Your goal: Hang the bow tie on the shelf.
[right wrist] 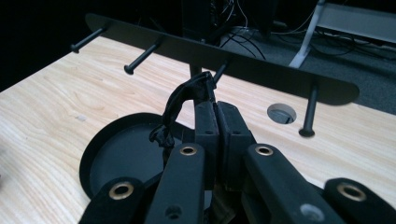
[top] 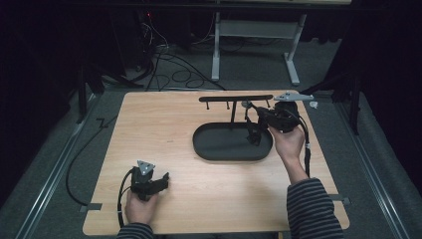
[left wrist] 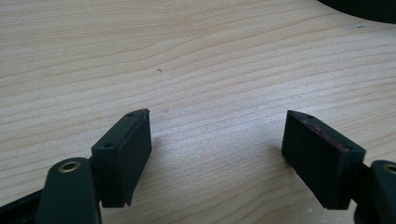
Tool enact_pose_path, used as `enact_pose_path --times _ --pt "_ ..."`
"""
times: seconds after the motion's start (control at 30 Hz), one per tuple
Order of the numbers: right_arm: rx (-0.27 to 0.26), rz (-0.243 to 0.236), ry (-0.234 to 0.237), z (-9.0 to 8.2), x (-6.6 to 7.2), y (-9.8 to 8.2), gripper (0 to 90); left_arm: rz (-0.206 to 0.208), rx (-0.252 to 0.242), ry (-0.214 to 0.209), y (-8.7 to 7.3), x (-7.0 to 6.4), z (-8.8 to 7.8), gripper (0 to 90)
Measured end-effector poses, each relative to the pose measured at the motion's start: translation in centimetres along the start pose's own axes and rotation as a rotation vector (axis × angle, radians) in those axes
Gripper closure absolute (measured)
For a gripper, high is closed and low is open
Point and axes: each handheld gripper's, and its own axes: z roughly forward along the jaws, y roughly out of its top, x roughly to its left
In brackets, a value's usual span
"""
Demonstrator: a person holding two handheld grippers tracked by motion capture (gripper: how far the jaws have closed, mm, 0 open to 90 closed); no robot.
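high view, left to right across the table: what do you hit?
Left gripper → oval black tray → black strap hanging over the tray → right gripper.

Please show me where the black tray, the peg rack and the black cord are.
Tray (top: 214, 149): high view, bare floor of it.
Rack (right wrist: 261, 74): right gripper view, its flat bar.
Cord (right wrist: 175, 105): right gripper view, the loop's arch.

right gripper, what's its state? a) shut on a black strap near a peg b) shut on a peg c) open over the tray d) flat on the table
a: the right gripper has its jaws pressed together on a black strap, just below a peg of the rack.
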Motion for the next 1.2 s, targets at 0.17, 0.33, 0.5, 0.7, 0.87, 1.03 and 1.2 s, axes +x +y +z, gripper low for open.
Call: enact_pose_path --times 0.17,0.33,0.5,0.7,0.87,1.03,1.2 --pt "0.003 -0.003 -0.009 0.5 0.0 0.5 89.6 0.001 -0.001 0.001 0.0 0.0 0.0 24.5" --pt "0.008 0.016 -0.028 1.3 -0.5 0.6 89.6 0.002 0.0 0.0 0.0 0.0 0.0 24.5" --pt "0.014 0.035 -0.04 1.7 -0.9 0.5 89.5 0.001 -0.001 0.0 0.0 0.0 0.0 24.6" --pt "0.013 0.051 -0.039 2.3 -1.2 0.4 89.3 0.001 0.001 -0.001 0.0 0.0 0.0 24.6" --pt "0.028 0.053 -0.041 2.8 -1.2 0.2 89.1 0.001 0.001 0.0 0.0 0.1 0.0 24.6" --pt "0.029 0.062 -0.038 2.9 -1.3 0.1 88.5 0.001 0.001 0.0 0.0 0.1 0.0 24.7" --pt "0.04 0.062 -0.037 3.0 -1.4 0.0 88.5 -0.002 -0.001 0.0 0.0 0.0 0.0 24.7"
